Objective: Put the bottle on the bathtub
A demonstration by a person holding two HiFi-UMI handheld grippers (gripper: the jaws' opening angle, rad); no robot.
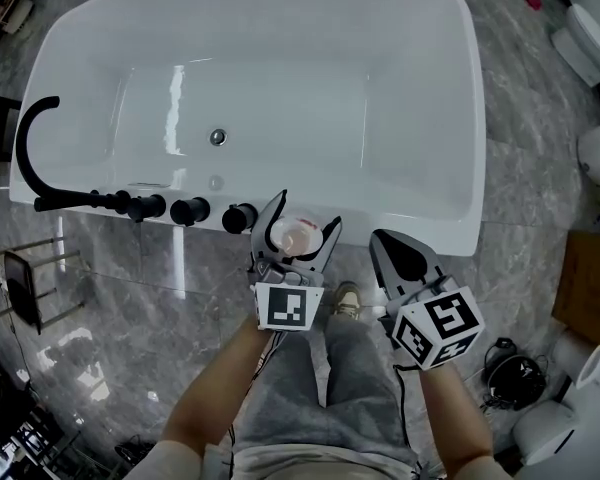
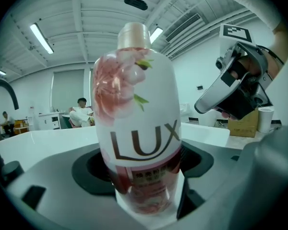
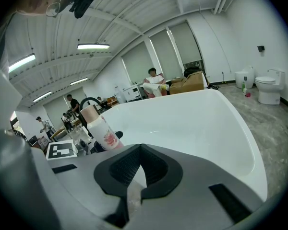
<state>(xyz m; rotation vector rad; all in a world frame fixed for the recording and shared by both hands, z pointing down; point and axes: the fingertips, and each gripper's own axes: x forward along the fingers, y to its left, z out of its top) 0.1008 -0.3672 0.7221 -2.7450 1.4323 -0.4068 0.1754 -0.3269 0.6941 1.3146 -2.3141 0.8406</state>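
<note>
A white Lux bottle with a pink flower print and a beige cap stands upright between the jaws of my left gripper, which is shut on it. It hangs just in front of the near rim of the white bathtub, beside the black knobs. In the left gripper view the bottle fills the middle, clamped low on its body by the left gripper. My right gripper is to its right, shut and empty. The right gripper view shows the right gripper closed, with the bottle off to the left and the bathtub ahead.
A black curved faucet and three black knobs sit on the tub's near left rim. A toilet stands at the far right and a cardboard box at the right. My shoe rests on grey marble floor. People sit far behind.
</note>
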